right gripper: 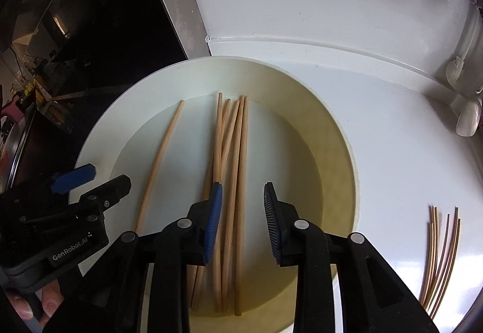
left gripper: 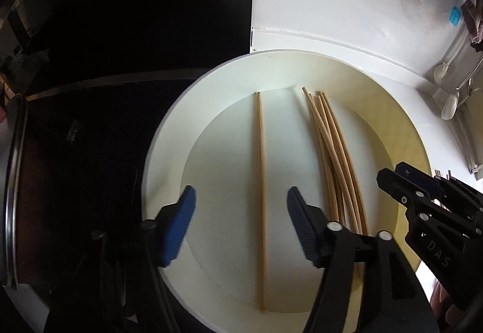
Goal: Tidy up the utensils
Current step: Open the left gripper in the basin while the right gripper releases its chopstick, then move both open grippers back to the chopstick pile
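The left gripper (left gripper: 241, 224), jaws apart and holding nothing, hovers over a single pale wooden chopstick (left gripper: 260, 170) lying between its fingers in the round cream plastic basin (left gripper: 401, 133). Beside it, the right gripper (right gripper: 243, 221) stands released above the loose bundle of wooden chopsticks (right gripper: 232, 182).

The black left gripper with blue ribbed pads (left gripper: 241, 227) points steeply downward, its jaws spread wide with nothing pressed between them. Just to its right, the matching black right gripper (right gripper: 243, 222) tilts down likewise, jaws parted more narrowly and gripping nothing. Fingertips (right gripper: 49, 304) wrap the left gripper's handle.
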